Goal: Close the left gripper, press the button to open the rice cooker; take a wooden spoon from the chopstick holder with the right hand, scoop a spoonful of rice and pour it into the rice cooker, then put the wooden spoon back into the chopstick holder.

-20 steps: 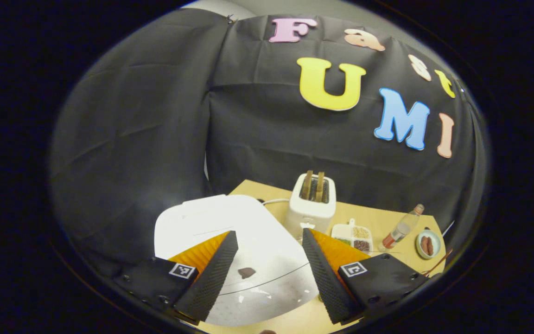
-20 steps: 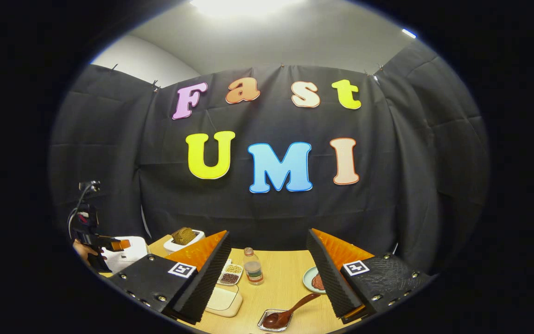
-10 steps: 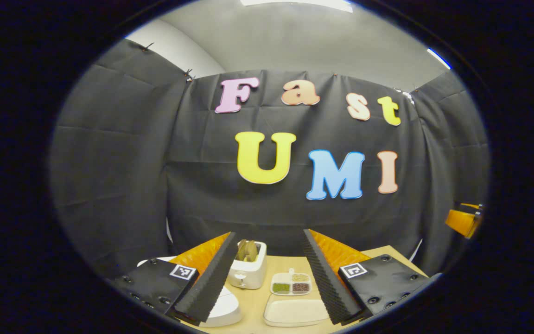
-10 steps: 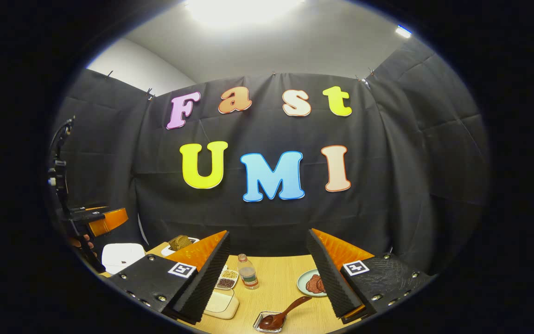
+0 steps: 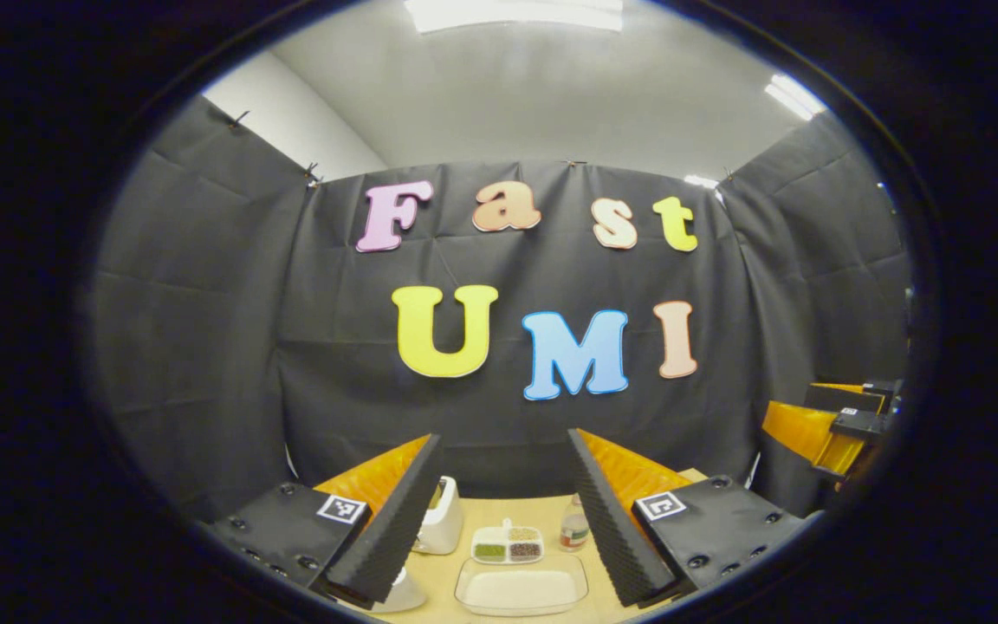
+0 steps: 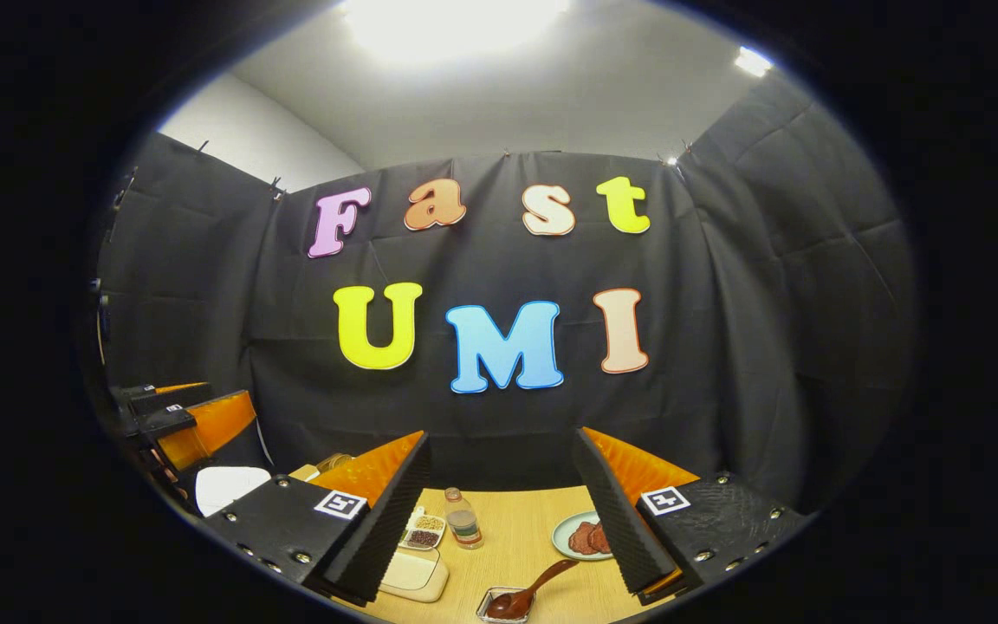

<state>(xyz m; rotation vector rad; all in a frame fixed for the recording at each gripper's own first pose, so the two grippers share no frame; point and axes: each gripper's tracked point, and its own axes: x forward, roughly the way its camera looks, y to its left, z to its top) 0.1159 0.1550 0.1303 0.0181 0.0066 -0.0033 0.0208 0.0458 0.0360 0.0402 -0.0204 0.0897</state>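
My left gripper (image 5: 502, 444) is open and empty, held high above the wooden table's near side and facing the back wall. The white rice cooker (image 5: 402, 594) peeks out below its left finger and shows as a white lid (image 6: 229, 485) at the left of the right gripper view. A clear tray of white rice (image 5: 521, 589) lies just ahead. My right gripper (image 6: 500, 442) is open and empty too. Below it a dark wooden spoon (image 6: 541, 582) rests with its bowl in a small clear dish (image 6: 499, 605). The left gripper (image 6: 191, 420) hangs above the cooker.
A white toaster (image 5: 442, 516) stands behind the cooker. A compartment dish of grains (image 5: 508, 544), a small bottle (image 6: 463, 518) and a plate of meat (image 6: 581, 537) sit further back on the table (image 6: 525, 529). The right gripper (image 5: 828, 425) hovers at the far right.
My left gripper has lifted away from the rice cooker's lid and tipped up toward the wall, staying open. The right gripper has shifted only slightly and is still open.
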